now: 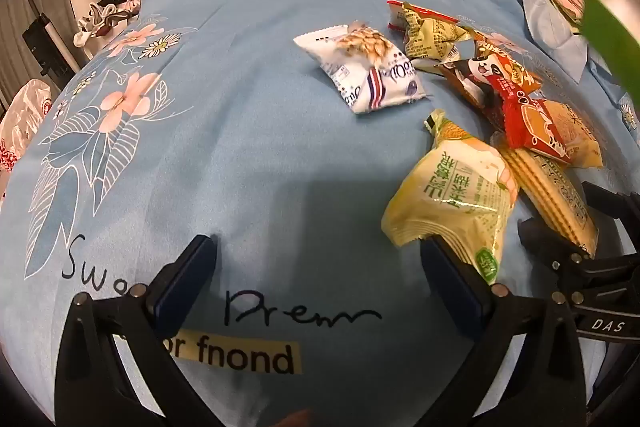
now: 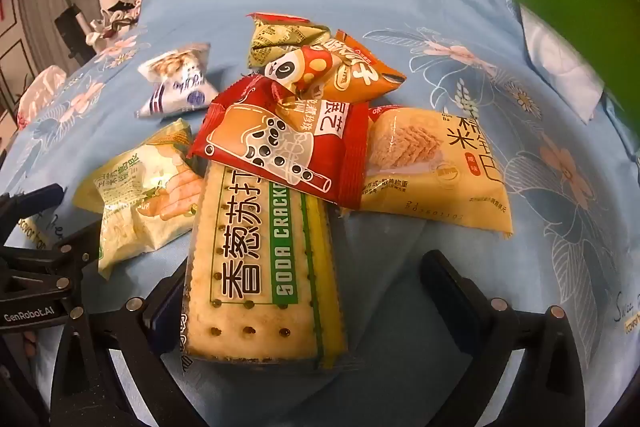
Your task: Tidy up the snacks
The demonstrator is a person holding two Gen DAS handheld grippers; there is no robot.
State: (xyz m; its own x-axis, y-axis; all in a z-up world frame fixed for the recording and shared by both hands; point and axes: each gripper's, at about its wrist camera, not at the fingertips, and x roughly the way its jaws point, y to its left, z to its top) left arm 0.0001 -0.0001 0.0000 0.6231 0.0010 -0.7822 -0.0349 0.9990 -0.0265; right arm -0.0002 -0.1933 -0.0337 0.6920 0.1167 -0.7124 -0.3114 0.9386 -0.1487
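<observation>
Covering the tabletop (image 1: 248, 155) is a pale blue cloth printed with pink flowers, white leaves and the script "Sweet". Behind it the room is dim, with dark window panes and pale curtains. A heap of snack packets (image 2: 296, 131) lies on the cloth. The left hand-held gripper (image 1: 320, 267) has its jaws wide apart with only bare cloth between them; a yellow-green packet (image 1: 452, 195) lies just beside its right finger, and a white packet (image 1: 364, 67) sits farther off. The right hand-held gripper (image 2: 304, 291) also has its jaws wide apart. A long soda cracker packet (image 2: 264, 267) lies between its fingers, close to the left one, with a red packet (image 2: 280, 143) overlapping its far end.
</observation>
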